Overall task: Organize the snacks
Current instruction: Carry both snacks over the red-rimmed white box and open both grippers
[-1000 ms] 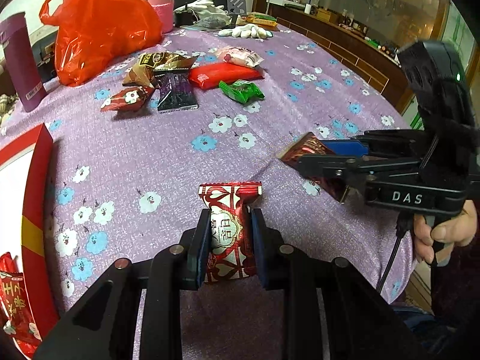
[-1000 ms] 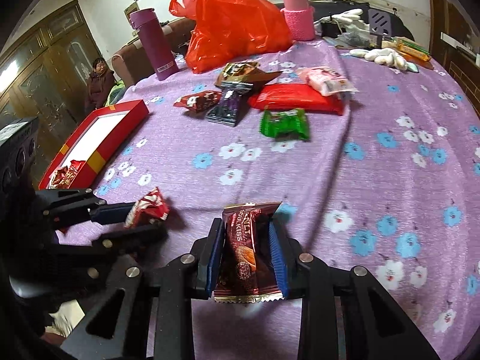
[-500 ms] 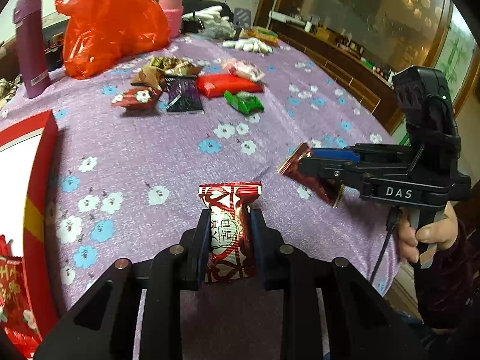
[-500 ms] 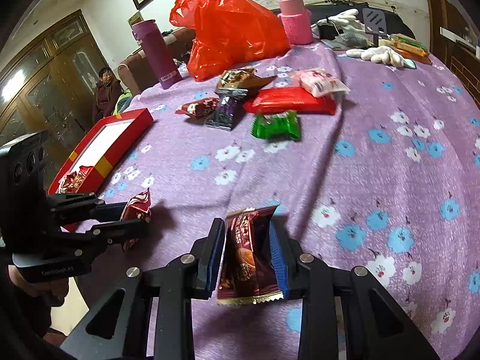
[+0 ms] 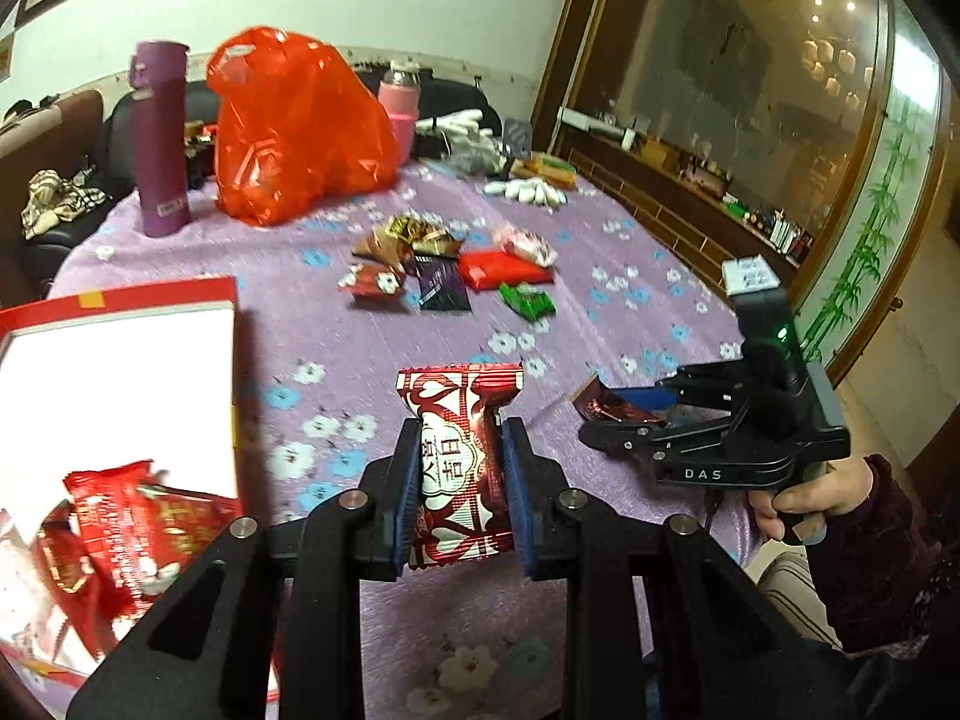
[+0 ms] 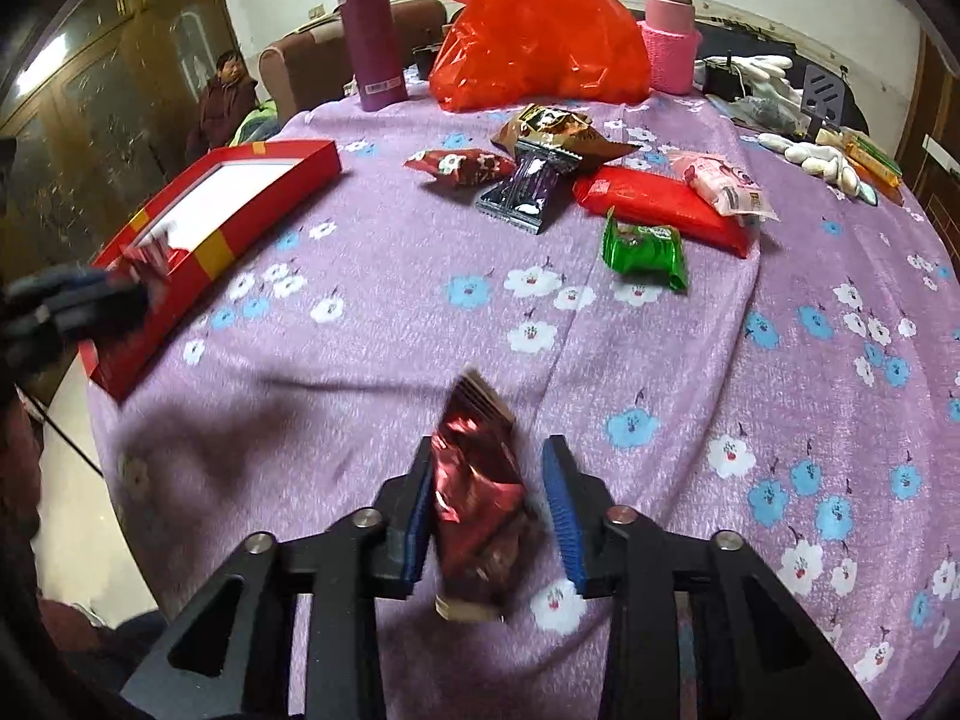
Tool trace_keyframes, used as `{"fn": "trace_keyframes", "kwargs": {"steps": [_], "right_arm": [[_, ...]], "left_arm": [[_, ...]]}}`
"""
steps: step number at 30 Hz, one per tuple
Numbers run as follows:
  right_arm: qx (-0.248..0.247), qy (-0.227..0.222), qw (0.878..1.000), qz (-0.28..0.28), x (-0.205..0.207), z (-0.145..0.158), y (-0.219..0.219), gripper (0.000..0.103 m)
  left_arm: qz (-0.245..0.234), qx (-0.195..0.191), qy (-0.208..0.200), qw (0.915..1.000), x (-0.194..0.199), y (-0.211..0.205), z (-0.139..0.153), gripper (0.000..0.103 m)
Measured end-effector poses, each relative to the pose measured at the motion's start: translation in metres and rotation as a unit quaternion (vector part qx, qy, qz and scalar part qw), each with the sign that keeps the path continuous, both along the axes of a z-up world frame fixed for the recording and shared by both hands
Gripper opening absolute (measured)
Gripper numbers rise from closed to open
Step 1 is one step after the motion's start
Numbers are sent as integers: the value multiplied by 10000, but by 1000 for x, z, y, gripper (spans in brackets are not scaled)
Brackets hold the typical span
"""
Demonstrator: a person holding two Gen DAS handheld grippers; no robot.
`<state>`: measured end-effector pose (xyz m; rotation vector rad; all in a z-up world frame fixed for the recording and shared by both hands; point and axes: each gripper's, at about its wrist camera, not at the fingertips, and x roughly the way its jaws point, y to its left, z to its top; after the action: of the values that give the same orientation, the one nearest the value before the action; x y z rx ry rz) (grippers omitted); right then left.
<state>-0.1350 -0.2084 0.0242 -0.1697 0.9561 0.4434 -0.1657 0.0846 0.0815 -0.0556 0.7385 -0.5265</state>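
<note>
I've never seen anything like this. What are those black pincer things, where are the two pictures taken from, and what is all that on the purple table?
No robot here: a person holds a pistol-grip pincer in each hand, with a camera on each looking along its fingers. One picture is from the left gripper, the other from the right gripper.

The left gripper is clamped on a red-and-white candy, near a red gift box that already holds red packets.

The right gripper's jaws have just been opening; a dark red snack packet sits loosely between them, the right-hand pad clear of it.

On the flowered tablecloth lie more snacks, among them a green packet and a long red one. Behind stand an orange plastic bag and a purple flask.
</note>
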Motion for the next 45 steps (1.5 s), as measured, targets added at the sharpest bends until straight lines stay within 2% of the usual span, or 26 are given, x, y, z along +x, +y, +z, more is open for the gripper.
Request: {"fn": "trace_keyframes", "kwargs": {"steps": [4,6,11,14,19,23,32,45], "right_arm": [[56,64,9998,-164,-4,1,-6,36],[33,83,9998,-202,-4,1,-5,23],[338,205,9991,-127,-2,6,5,23],[751,373,9965,-23,5,10,18,23],[1281,363,9900,463,17,30,66,23],[1674,201,9811,953,25,48,120,23],[1721,451,9692,1701,40,43,222,23],[1644,746,9580,2227,45,27,287,24]], "left_arm": [[25,-105,-44,9999,-1,7,2,23],[45,-138,-48,9999,-2,11,2,23],[219,-165,-88,9996,-3,25,2,23],[394,-164,-145,9990,-3,39,4,23],[800,-168,-230,9964,-3,71,6,23],[1170,-97,-276,9927,-2,97,6,23],[1974,90,-193,9801,0,155,-6,23],[2398,299,106,9703,15,187,-29,23]]}}
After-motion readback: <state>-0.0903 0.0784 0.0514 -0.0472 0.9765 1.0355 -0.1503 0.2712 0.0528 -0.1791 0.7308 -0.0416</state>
